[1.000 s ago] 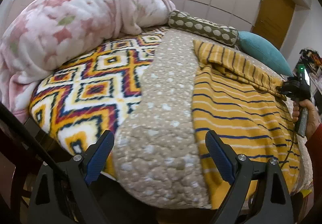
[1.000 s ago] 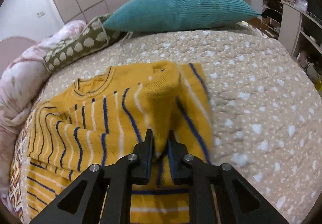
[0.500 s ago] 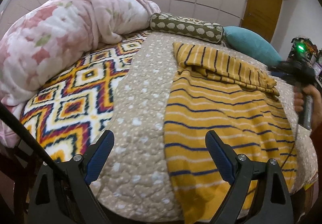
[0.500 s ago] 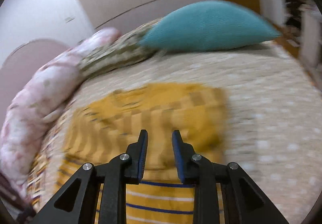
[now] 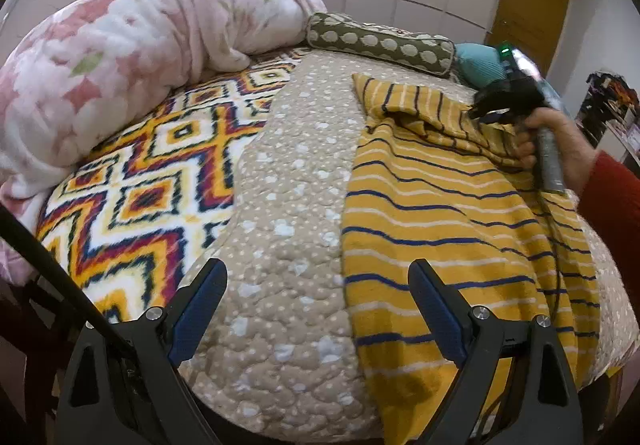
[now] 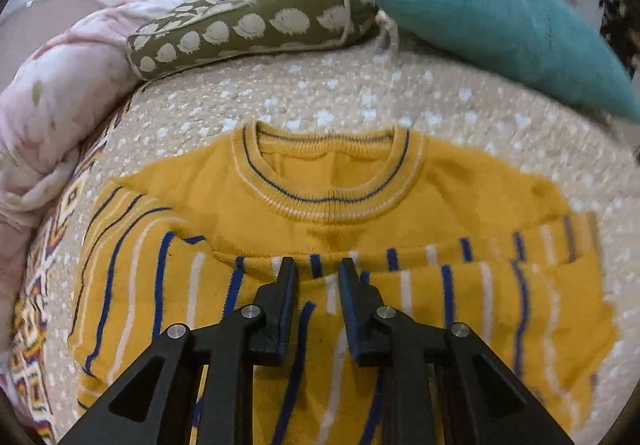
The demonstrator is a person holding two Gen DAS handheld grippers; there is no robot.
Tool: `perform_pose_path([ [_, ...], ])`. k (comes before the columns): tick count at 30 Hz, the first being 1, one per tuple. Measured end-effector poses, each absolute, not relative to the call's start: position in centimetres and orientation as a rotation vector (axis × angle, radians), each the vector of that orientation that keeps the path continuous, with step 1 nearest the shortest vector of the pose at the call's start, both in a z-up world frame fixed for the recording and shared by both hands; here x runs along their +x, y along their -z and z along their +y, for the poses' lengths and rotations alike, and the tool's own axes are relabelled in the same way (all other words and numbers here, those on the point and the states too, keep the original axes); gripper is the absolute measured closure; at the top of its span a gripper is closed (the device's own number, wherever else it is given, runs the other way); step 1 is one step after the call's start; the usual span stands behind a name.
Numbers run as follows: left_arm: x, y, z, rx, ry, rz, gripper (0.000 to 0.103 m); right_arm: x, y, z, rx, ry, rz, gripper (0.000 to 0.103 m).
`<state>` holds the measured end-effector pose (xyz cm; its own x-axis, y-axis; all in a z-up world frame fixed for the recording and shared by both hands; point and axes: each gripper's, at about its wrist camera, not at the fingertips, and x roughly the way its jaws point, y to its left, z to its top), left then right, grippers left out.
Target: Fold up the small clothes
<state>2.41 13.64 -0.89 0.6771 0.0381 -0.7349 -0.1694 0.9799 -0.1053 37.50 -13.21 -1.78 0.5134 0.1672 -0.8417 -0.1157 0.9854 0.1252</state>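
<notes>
The yellow striped sweater [image 6: 320, 205] lies flat on the beige quilt [image 5: 288, 205], collar toward the far pillows. The right gripper [image 6: 316, 273] hovers over it — jaws just easing narrower, a small gap, nothing between. The left gripper [image 5: 318, 285] gapes wide — empty.

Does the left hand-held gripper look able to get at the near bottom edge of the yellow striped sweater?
Probably yes. The left hand-held gripper is open and empty, and the sweater hem lies just ahead of its right finger with only bare quilt between.
</notes>
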Motion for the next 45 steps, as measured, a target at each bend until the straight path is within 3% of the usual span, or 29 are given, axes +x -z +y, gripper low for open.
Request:
perform_pose_path([
  [2, 2.1, 0.8, 13.9, -0.177, -0.126, 0.817, 0.012, 36.1, -0.4, -14.1, 0.039, -0.191, 0.977, 0.079],
  [9, -0.1, -0.6, 13.9, -0.156, -0.147, 0.79, 0.012, 26.8, -6.2, -23.5, -0.107, -0.177, 0.918, 0.061],
  [14, -1.2, -0.9, 13.8, -0.137, -0.166, 0.798, 0.012, 20.2, -7.1, -34.5, -0.397, 0.198, 0.919, 0.052],
  [19, -1.1, -0.2, 12.8, -0.118, -0.174, 0.831, 0.012, 13.3, -7.0, -42.2, -0.111, 0.163, 0.963, 0.052],
  [23, -0.1, 0.6, 11.7, -0.135, -0.125, 0.882, 0.012, 8.8, -3.8, -40.0, 0.012, -0.005, 0.977, 0.052],
  [33, 0.9, 3.0, 11.0, -0.136, -0.135, 0.947, 0.012, 7.9, 0.6, -26.4, 0.13, -0.293, 0.888, 0.052],
  [41, 1.0, 5.1, 11.6, -0.201, -0.112, 0.99, 0.012, 6.8, 2.2, -20.0, -0.061, -0.192, 0.93, 0.052],
  [45, 1.4, 5.7, 11.2, -0.192, -0.116, 0.998, 0.006, 6.2, 3.0, -20.1, -0.101, -0.135, 0.956, 0.05],
])
